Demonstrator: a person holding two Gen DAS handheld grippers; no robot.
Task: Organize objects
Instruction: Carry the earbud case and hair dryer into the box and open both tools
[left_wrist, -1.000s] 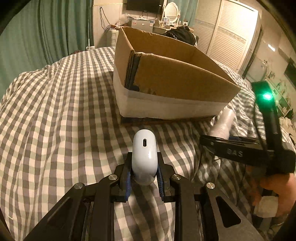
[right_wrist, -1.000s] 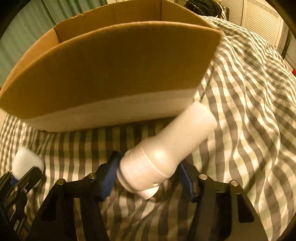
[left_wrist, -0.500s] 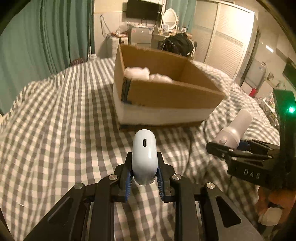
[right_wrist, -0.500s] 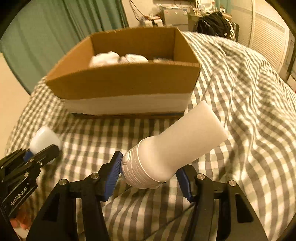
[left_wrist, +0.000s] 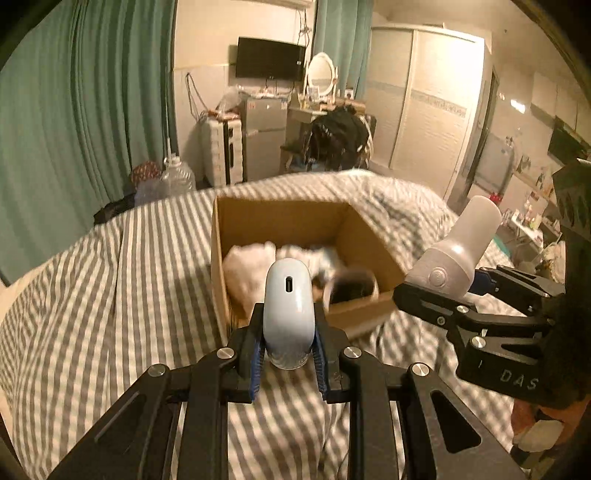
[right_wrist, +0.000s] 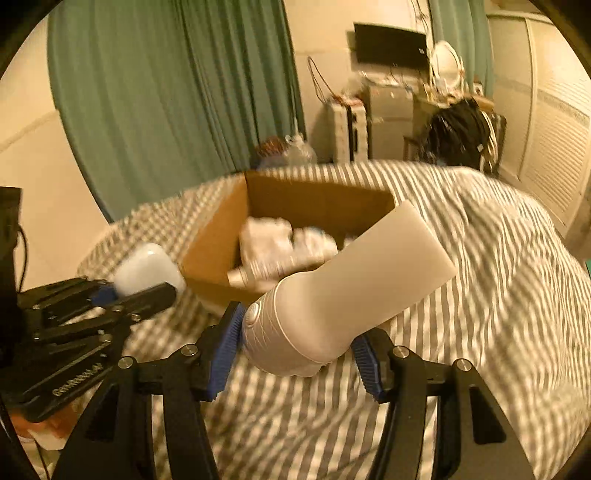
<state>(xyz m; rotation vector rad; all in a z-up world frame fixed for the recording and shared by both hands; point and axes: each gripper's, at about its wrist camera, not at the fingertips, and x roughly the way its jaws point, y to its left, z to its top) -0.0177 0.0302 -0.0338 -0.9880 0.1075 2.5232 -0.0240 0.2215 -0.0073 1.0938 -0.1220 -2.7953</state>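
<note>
Both grippers have risen since a second ago; the box interior now shows from above.

Left gripper (left_wrist: 288, 354) is clamped on a pale blue case (left_wrist: 289, 306), held upright in front of the cardboard box (left_wrist: 369, 236) on the checked bedspread (left_wrist: 110, 295). Right gripper (right_wrist: 301, 349) pinches a white bottle (right_wrist: 351, 291) at its cap end, tilted up-right, near the box's front corner. White bundles (left_wrist: 251, 262) lie inside the box, blurred.
</note>
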